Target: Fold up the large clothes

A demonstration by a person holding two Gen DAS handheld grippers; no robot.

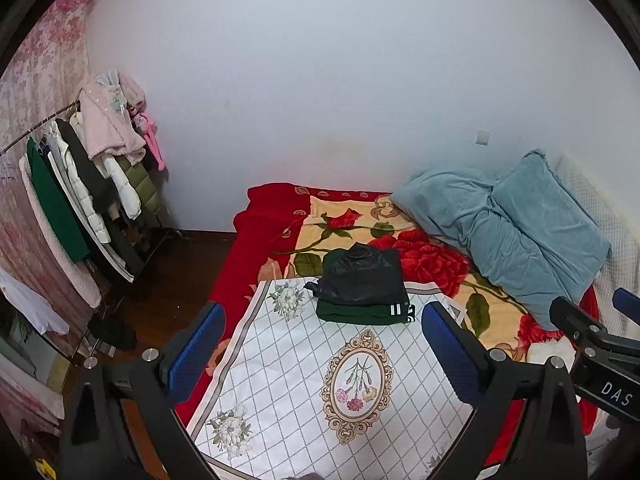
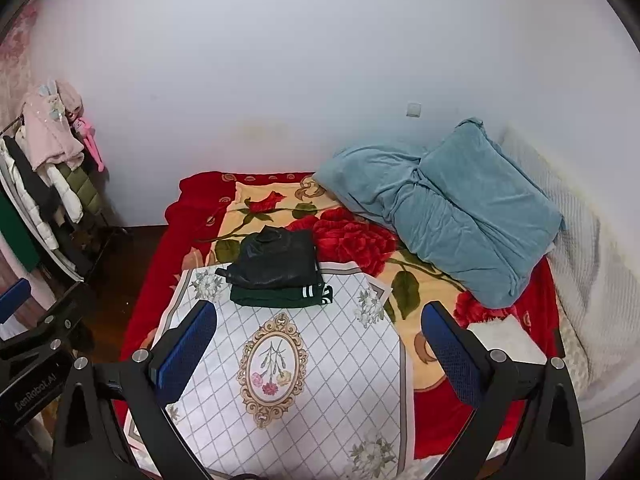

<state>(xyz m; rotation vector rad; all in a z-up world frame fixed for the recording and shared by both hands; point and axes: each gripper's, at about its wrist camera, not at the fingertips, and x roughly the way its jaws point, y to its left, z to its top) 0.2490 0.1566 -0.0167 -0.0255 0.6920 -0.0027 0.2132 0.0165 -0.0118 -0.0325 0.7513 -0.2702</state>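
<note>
Red floral bed (image 1: 264, 216), blue pillows (image 1: 516, 232) at its far right corner, white patterned sheet (image 1: 304, 376), folded black garment (image 1: 362, 278) atop apparently green one (image 1: 360, 314) at sheet's far edge, left gripper (image 1: 324, 350) and right gripper (image 2: 320, 350) spread wide, empty.

Left gripper (image 1: 322, 350) fills the lower frame, its 2 blue-padded fingers (image 1: 196, 354) spread wide, holding nothing. Right gripper (image 2: 320, 354) sits likewise, jaws wide apart.

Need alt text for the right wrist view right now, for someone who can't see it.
The open, empty right hand-held gripper hovers over a white diamond-patterned cloth on a red floral blanket. At the cloth's far end, a folded black garment lies on a folded green one.
</note>
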